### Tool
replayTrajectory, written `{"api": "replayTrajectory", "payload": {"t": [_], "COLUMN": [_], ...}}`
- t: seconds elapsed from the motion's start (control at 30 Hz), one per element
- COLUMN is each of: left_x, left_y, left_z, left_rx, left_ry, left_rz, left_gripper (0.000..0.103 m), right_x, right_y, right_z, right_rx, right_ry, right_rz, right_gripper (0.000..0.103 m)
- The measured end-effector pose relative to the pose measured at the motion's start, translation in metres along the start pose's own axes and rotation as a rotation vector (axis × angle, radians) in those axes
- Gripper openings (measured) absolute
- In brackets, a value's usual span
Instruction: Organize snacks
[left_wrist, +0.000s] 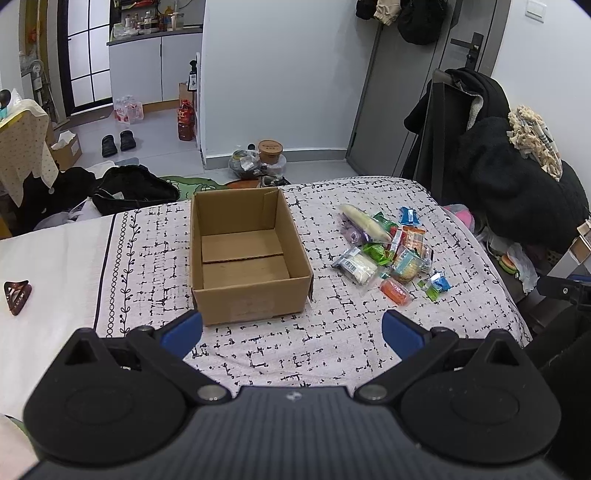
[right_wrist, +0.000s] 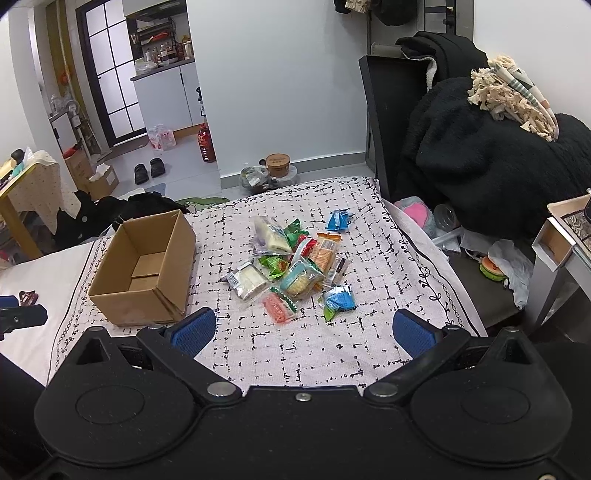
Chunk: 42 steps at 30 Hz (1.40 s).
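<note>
Both grippers hovered over the patterned bed (left_wrist: 332, 343), fingers spread wide and holding nothing. Beyond the left gripper (left_wrist: 291, 326), the cardboard box (left_wrist: 245, 254) sat just past its left finger, its bare floor fully visible. The right gripper (right_wrist: 304, 328) faced the snack pile (right_wrist: 291, 266) straight ahead between its fingers; there the box showed only partly inside.

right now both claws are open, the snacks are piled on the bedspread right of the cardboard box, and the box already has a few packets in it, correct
Not quite: the cardboard box is empty. The left wrist view looks straight into it and shows only bare cardboard. The rest holds: the left claw and right claw are open, and the snacks lie piled on the bedspread right of the box.
</note>
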<state>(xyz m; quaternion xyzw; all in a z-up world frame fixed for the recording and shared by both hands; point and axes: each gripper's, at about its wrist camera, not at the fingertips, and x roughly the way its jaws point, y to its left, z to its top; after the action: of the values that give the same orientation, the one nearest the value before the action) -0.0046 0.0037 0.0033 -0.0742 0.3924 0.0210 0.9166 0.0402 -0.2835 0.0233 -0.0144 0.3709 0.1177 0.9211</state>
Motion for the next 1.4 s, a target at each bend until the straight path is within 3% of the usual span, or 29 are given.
{"api": "replayTrajectory", "payload": {"t": [0.7,1.13,1.4], "left_x": [0.001,0.035,0.068], "left_y": [-0.004,-0.017,-0.035], "left_z": [0.0,0.023,0.045], "left_rx": [-0.004,0.04,0.068], "left_ry": [-0.005,0.006,0.013], "left_rz": [0.028,0.007,-0.027], "left_gripper": [0.103,0.102,0.1], "right_x": [0.005,0.024,0.05], "right_y": [0.0,-0.015,-0.03], "right_z": [0.003,0.006,0.009], "right_rx": [-0.006,-0.005,0.037], "right_ry": [-0.002,-0.009,0.04], "right_rz": [0.035,0.028,0.035], "right_gripper": [0.103,0.103,0.086]}}
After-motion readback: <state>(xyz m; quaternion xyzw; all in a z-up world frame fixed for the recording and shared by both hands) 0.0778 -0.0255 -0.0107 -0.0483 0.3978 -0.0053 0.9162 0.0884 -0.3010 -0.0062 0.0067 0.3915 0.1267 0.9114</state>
